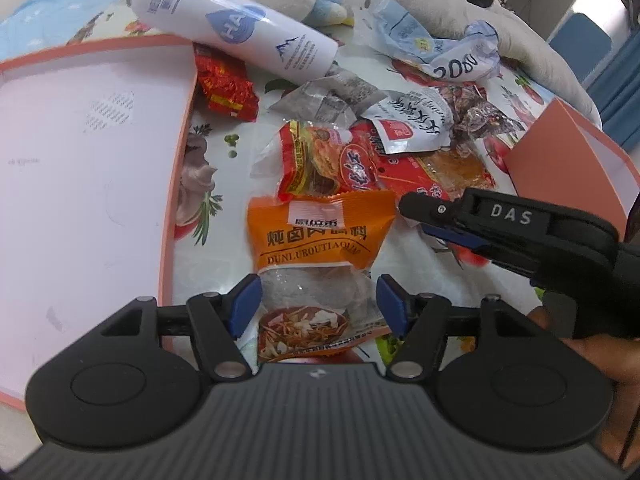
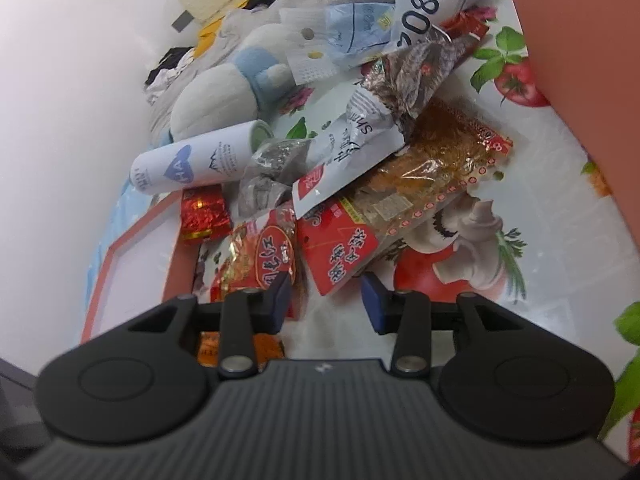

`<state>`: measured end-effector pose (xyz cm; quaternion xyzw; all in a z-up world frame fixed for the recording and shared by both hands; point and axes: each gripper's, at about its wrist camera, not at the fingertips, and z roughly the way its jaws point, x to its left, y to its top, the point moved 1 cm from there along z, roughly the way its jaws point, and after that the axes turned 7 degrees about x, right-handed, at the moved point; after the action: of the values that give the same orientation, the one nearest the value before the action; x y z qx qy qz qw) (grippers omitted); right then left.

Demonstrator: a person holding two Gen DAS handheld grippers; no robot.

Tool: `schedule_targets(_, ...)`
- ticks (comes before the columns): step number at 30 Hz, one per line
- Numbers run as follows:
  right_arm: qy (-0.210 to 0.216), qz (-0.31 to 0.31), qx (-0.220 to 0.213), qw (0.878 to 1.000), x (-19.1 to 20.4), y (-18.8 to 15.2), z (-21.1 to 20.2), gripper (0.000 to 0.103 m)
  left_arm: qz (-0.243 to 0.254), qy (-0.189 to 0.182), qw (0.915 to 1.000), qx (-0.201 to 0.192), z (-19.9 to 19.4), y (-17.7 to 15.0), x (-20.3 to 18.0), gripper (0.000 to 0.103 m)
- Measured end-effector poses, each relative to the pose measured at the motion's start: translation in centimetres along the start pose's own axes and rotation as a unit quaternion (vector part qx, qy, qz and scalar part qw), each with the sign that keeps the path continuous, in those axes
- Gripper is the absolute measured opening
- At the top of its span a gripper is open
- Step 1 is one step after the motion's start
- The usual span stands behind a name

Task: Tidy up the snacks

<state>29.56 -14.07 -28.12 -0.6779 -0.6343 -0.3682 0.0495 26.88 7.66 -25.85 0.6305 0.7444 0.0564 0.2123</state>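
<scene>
On the vegetable-print worktop (image 1: 224, 152) my open left tool (image 1: 318, 304) straddles the orange seasoning packet (image 1: 320, 232) untouched, my right tool (image 2: 324, 300) gapes empty by the red snack bag (image 2: 340, 252), and either slippery wrapper could skid away when pinched.

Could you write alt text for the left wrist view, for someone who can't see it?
Open left tongs straddle an orange snack packet on a flowery tablecloth, amid more wrappers, a white bottle and a pink tray.
</scene>
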Motion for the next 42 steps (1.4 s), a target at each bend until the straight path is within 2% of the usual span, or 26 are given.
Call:
schedule_targets(3,-0.009,0.011,0.002,1.0,-0.1,0.1,0.6,0.016,-0.021,-0.012,0.9997,0.005,0.4,0.0,0.6,0.071)
schedule_targets(6,-0.007,0.012,0.0,1.0,0.0,0.1,0.5,0.01,-0.051,-0.029,0.9982,0.01,0.8,-0.1,1.3,0.07)
schedule_targets(9,-0.005,0.007,-0.005,1.0,0.1,0.1,-0.4,0.005,-0.054,-0.034,0.9979,0.005,0.6,-0.4,1.3,0.062)
schedule_targets(13,-0.01,0.0,-0.005,1.0,0.3,-0.3,-1.8,0.004,-0.042,-0.032,0.9986,-0.003,0.1,-0.8,0.6,0.054)
schedule_targets(19,-0.021,0.006,-0.012,1.0,0.4,-1.8,-5.1,0.003,-0.038,-0.036,0.9986,-0.005,-1.5,-1.9,0.4,0.048)
schedule_targets(23,-0.027,-0.003,-0.019,0.999,0.5,-3.5,-8.0,0.003,-0.035,-0.031,0.9989,-0.007,-2.9,-3.1,0.2,0.047)
schedule_targets(31,-0.04,-0.004,-0.003,0.999,0.0,-8.0,-12.8,0.003,-0.025,-0.019,0.9993,-0.019,-6.2,-5.8,-0.1,0.046)
schedule_targets(42,-0.052,-0.042,0.014,0.998,0.2,-13.4,-16.8,0.003,-0.01,-0.013,0.9994,-0.031,-9.5,-9.0,-1.5,0.046)
